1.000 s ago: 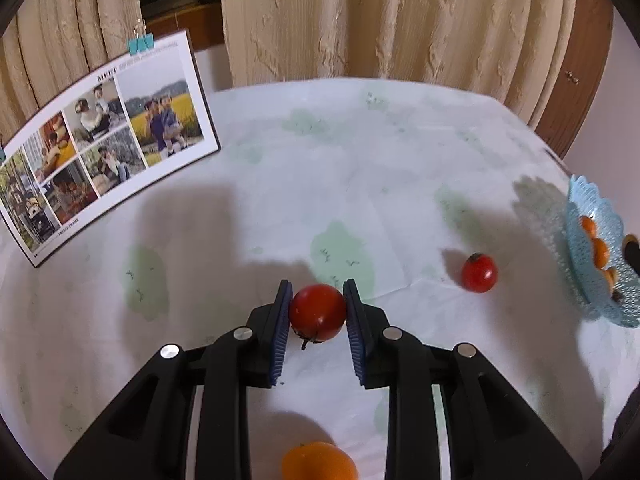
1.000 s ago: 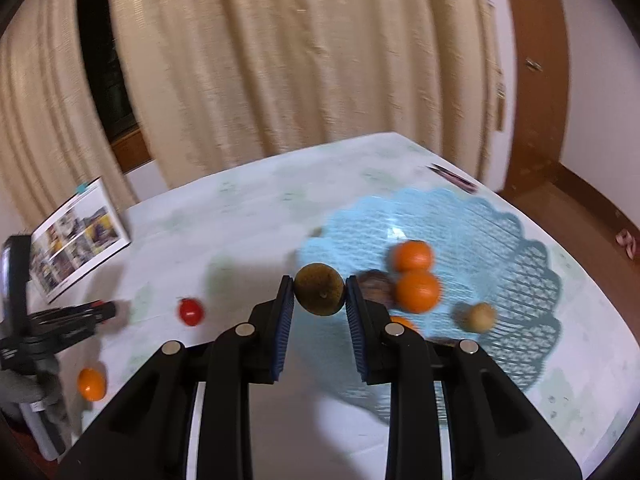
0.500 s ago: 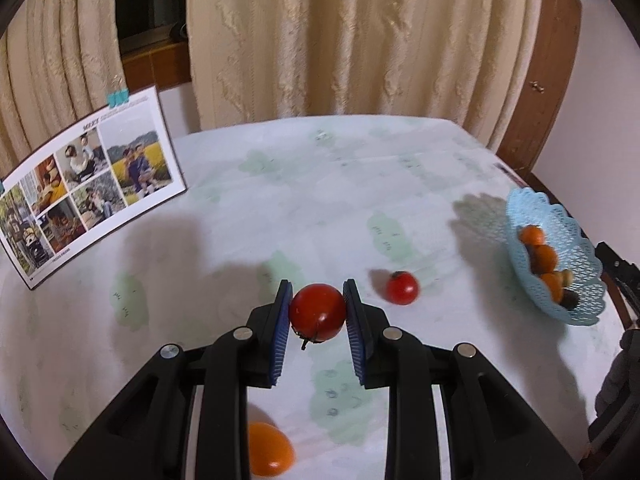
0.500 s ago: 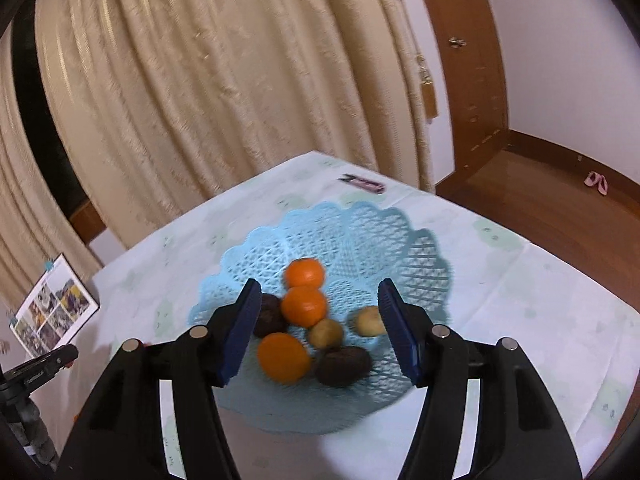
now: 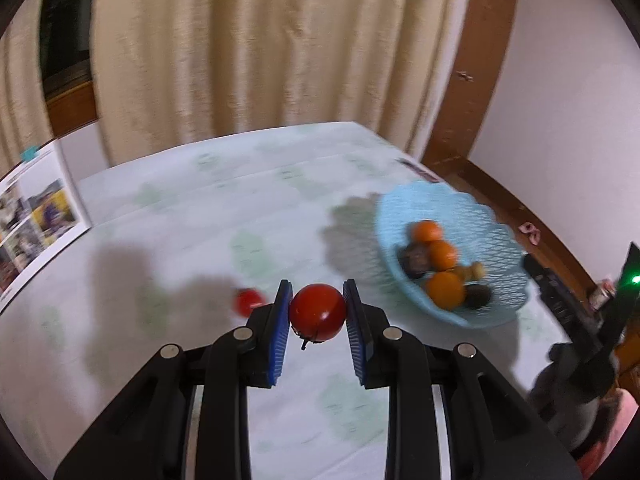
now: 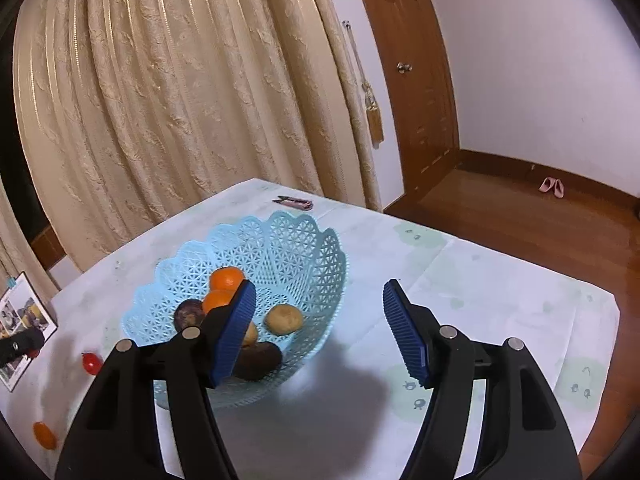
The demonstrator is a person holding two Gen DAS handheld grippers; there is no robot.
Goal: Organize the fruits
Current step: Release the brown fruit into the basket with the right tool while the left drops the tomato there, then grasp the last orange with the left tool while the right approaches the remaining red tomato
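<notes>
My left gripper [image 5: 317, 316] is shut on a red tomato [image 5: 318, 312] and holds it above the table, left of the light blue lattice basket [image 5: 496, 232]. The basket [image 6: 304, 240] holds oranges [image 6: 227, 279], brown kiwis [image 6: 284, 319] and dark fruits [image 6: 256, 356]. My right gripper [image 6: 318, 330] is open and empty, just right of and above the basket. A second small tomato [image 5: 248, 301] lies on the table; it also shows in the right wrist view [image 6: 91, 362]. A loose orange [image 6: 44, 435] lies at the table's near left.
A photo calendar [image 5: 36, 216] stands at the table's left. A small pink and black tool [image 6: 293, 201] lies at the far edge behind the basket. Beige curtains [image 6: 180, 100] hang behind the table. The right gripper's body [image 5: 576, 320] shows at the left wrist view's right edge.
My left gripper has lifted the tomato and swung right toward the basket. My right gripper let its kiwi go into the basket, opened wide, and has drawn back to the right.
</notes>
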